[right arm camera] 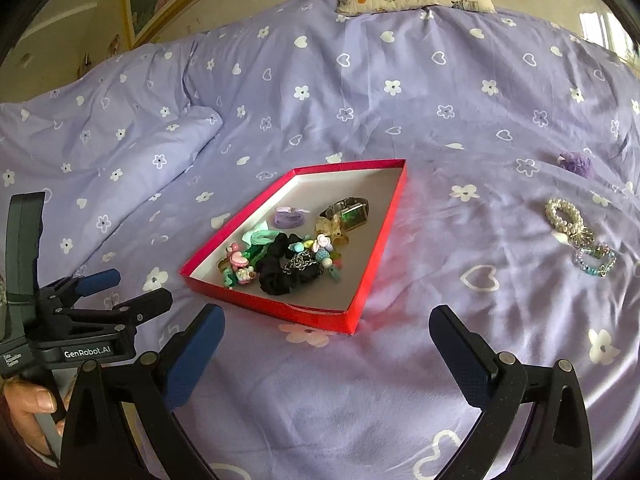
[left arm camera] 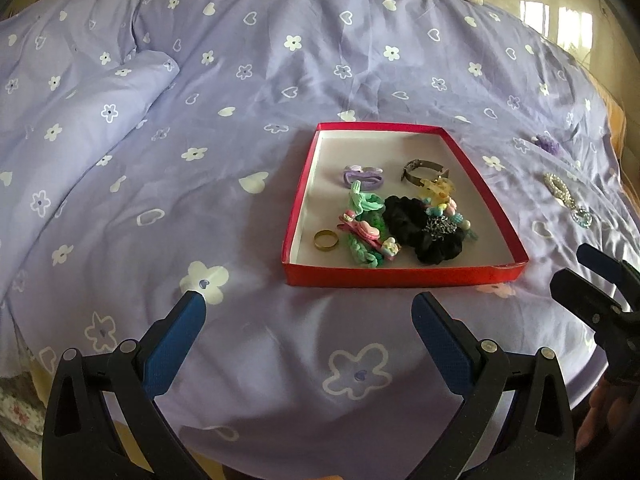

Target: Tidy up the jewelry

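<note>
Both grippers hover low over the bedspread (left arm camera: 240,80), left gripper (left arm camera: 308,316) and right gripper (right arm camera: 326,330) spread wide, holding nothing. Just ahead, the red tray (right arm camera: 320,318) already carries scrunchies, clips, a ring (left arm camera: 326,239) and a watch (right arm camera: 352,212). Off right lie the pearl bracelet (right arm camera: 564,214) and a blue bracelet (right arm camera: 596,262): light, slippery, best pinched across one strand. Farther, a purple lump (right arm camera: 576,163), too blurred to name.

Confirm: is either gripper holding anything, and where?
Nothing is held. The left gripper and the right gripper are both open and empty, short of the red tray.
</note>
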A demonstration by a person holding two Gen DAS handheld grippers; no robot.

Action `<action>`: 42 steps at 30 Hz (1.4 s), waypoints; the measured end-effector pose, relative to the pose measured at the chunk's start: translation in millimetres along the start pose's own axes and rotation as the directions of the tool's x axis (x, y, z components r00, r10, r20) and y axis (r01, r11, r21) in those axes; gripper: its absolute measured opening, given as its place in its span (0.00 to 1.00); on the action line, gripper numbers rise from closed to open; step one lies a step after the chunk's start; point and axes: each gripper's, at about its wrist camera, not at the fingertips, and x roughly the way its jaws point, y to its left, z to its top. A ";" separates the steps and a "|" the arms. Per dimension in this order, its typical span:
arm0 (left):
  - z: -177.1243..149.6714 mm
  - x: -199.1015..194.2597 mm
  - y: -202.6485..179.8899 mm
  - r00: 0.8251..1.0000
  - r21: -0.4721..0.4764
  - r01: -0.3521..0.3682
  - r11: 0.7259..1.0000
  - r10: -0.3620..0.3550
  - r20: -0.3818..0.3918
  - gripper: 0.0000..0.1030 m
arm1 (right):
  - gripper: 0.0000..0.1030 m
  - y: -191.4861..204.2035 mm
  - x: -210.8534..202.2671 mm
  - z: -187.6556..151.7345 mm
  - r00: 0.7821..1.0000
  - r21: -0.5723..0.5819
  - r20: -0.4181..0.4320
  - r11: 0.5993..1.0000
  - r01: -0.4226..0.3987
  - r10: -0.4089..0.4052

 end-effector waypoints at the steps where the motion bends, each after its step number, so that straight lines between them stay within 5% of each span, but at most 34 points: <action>1: 0.1 -0.1 0.3 1.000 0.001 0.000 1.000 0.000 0.000 1.00 | 1.00 0.2 0.3 0.0 1.000 0.000 -0.002 1.000 -0.001 0.001; 42: 6.4 -23.6 -8.1 0.996 0.020 -0.012 1.000 0.010 0.090 1.00 | 1.00 6.8 -14.2 3.0 0.996 -0.018 0.087 1.000 -0.005 0.006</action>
